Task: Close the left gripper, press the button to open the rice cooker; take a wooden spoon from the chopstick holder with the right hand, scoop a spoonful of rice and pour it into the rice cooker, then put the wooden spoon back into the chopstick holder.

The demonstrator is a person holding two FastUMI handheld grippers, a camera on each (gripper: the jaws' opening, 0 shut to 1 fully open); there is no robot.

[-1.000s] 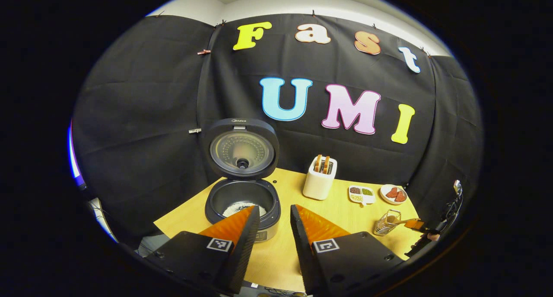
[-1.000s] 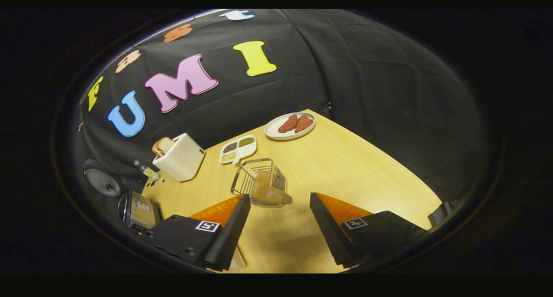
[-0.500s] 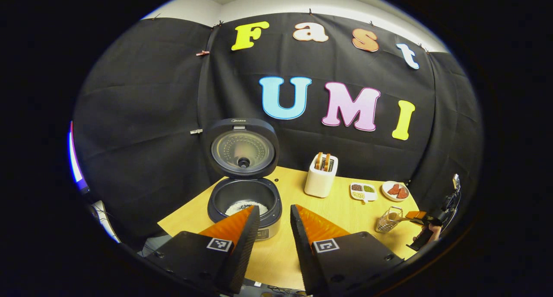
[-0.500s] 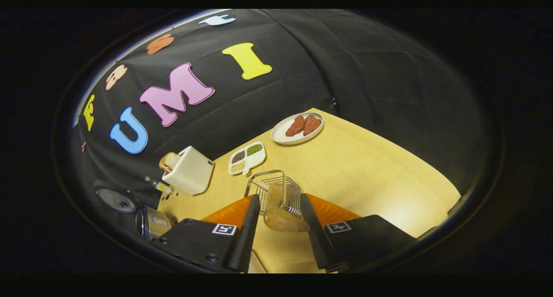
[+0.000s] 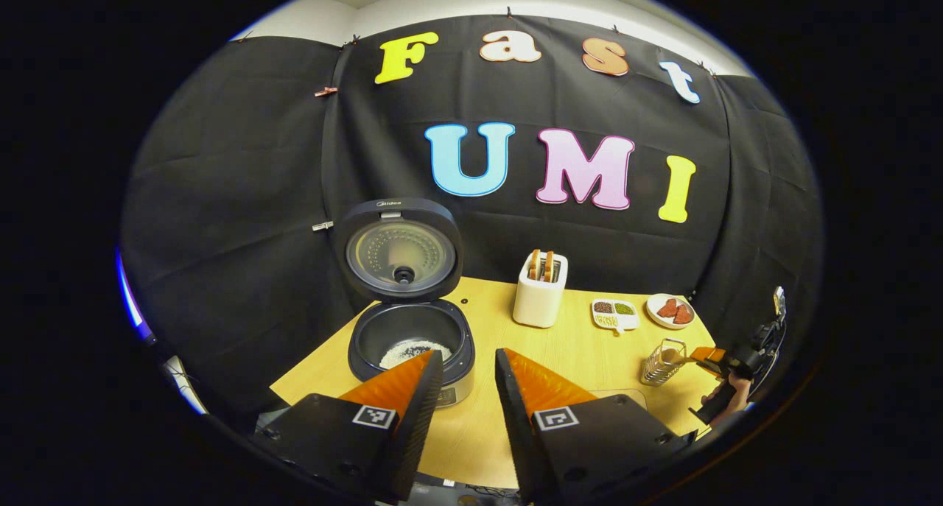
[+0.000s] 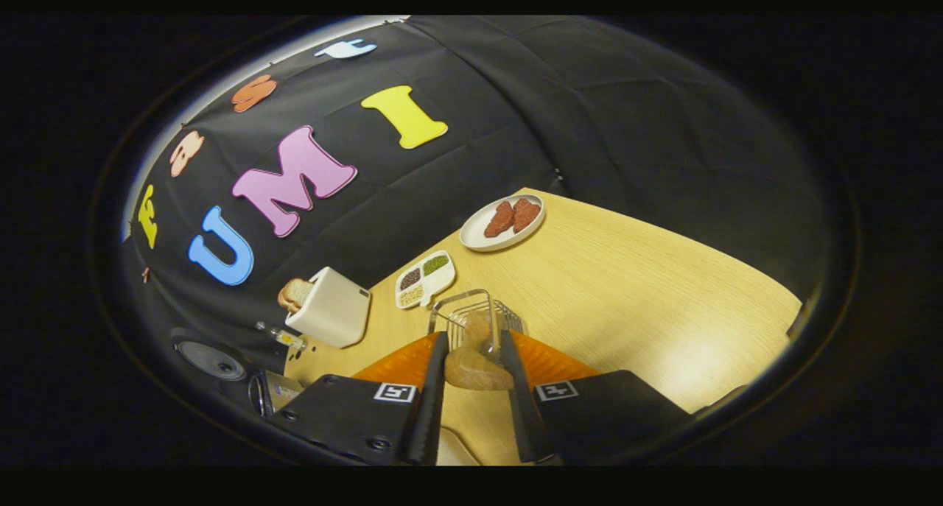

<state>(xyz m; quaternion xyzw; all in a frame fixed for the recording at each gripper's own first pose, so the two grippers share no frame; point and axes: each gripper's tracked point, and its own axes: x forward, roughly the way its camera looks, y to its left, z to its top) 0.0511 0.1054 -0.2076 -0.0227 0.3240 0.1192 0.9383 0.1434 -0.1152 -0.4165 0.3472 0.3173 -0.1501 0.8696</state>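
You are pinching the wooden spoon (image 6: 475, 368) between your right gripper (image 6: 471, 344) fingers, its pale rounded bowl end sitting just ahead of them, its handle in the wire chopstick holder (image 6: 479, 316). Your left gripper (image 5: 468, 362) is hanging spread, with the dark round rice cooker (image 5: 409, 344) just ahead-left, lid standing open, brand lettering too small to read, white rice inside.

The table (image 6: 626, 285) is pale wood-grain with a soft sheen, and the chopstick holder (image 6: 475, 318) on it is thin shiny metal wire holding a matt wooden spoon (image 6: 471, 366). The rice cooker (image 5: 409, 329) looks like dark, smooth plastic, with a glossy metallic plate inside its lid. The toaster (image 5: 540, 300) is matt white, and the wall (image 5: 243, 197) is matt, creased black cloth.
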